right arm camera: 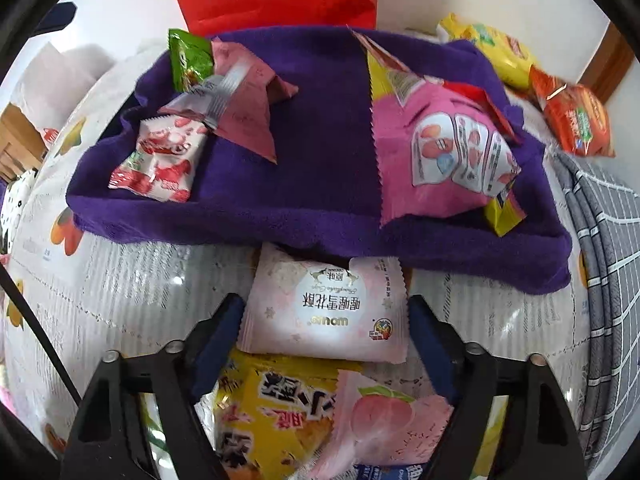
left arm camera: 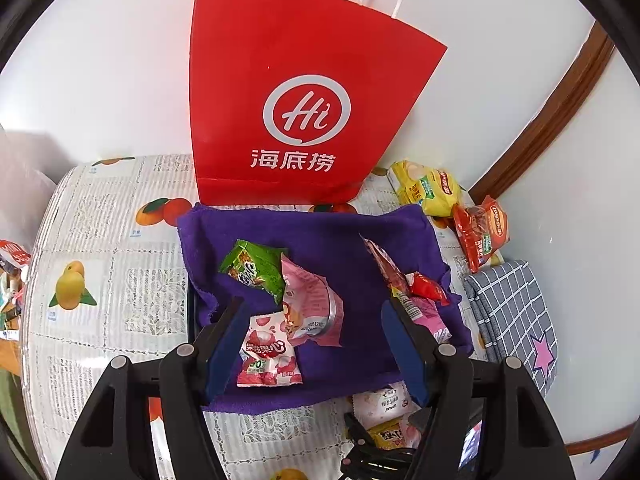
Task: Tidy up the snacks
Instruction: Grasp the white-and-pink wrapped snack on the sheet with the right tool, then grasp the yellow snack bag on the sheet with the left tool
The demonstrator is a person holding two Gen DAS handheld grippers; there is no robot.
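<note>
On the table (left arm camera: pixel 100 216), against the wall: red paper bag (left arm camera: pixel 304 92). Just in front of it, purple cloth (left arm camera: pixel 320 248) spread over a tray. At the cloth's left edge, a little heap: green packet (left arm camera: pixel 256 268), pink packet (left arm camera: pixel 308 300), red-and-white candy packet (left arm camera: pixel 268 352). At its right edge, big pink bag (right arm camera: pixel 436 148). Near the table's right back corner, yellow bag (left arm camera: pixel 424 188) and orange bag (left arm camera: pixel 480 236). Left gripper (left arm camera: pixel 316 352) above the cloth, jaws open, candy packet below them, not squeezed. Right gripper (right arm camera: pixel 324 340) low over the table's front edge, jaws open around a pale pink snack packet (right arm camera: pixel 328 312), pads not pressing. Under it, yellow snack packet (right arm camera: pixel 272 420) and peach packet (right arm camera: pixel 384 416).
</note>
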